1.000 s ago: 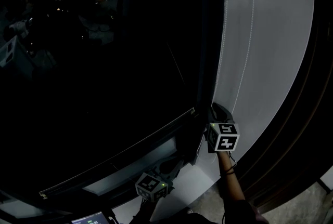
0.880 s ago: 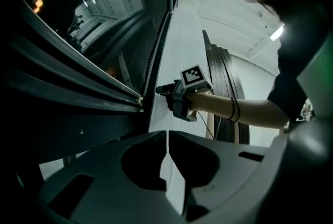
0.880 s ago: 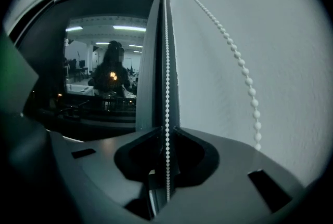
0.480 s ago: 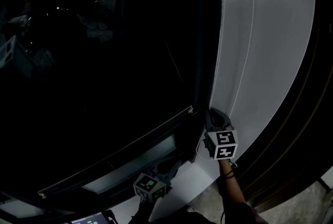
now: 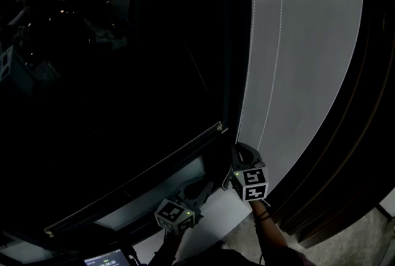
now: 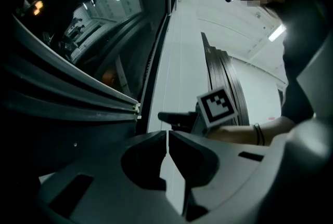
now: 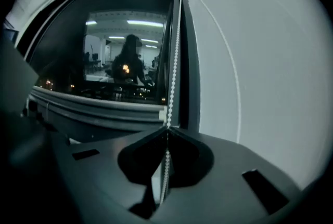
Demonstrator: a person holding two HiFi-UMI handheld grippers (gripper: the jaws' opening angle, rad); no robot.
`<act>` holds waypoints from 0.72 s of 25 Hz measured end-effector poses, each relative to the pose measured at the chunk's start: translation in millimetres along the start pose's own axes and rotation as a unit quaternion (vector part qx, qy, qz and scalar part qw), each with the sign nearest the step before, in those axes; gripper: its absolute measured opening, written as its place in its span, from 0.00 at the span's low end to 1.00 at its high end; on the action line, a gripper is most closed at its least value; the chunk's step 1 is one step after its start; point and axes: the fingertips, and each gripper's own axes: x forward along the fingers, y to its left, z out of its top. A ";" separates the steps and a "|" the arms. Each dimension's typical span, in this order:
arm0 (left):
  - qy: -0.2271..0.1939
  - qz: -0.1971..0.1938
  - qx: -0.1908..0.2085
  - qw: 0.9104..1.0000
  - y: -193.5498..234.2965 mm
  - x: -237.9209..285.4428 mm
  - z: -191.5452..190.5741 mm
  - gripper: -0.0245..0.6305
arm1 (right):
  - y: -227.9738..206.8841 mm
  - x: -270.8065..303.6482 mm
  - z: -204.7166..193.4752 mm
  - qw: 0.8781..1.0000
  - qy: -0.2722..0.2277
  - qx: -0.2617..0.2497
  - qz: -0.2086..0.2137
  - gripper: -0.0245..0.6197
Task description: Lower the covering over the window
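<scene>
The dark window [image 5: 111,61] fills everything ahead and to the left of both my tongs. The white wall [image 5: 308,42] rises to the right of my right tongs [image 7: 166,133]. The covering's bottom bar [image 7: 104,106] runs across just above their tips and off to the left. The bead chain [image 7: 174,51] hangs straight down between window and wall into my right tongs, which pinch it. My left tongs [image 6: 167,136] sit lower and to the left, pressed together on nothing.
</scene>
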 end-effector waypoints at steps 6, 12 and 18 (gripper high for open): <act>-0.013 -0.005 -0.020 1.000 -3.6 7.4 21.7 0.04 | 26.6 -27.2 -135.2 0.991 0.128 0.030 0.023 0.05; -0.021 -0.056 0.014 0.998 -23.1 36.5 53.7 0.14 | 60.6 -66.2 -228.9 0.973 0.216 0.071 0.040 0.05; -0.044 -0.107 0.051 0.992 -42.8 73.3 86.2 0.17 | 68.0 -70.0 -237.7 0.970 0.224 0.076 0.052 0.05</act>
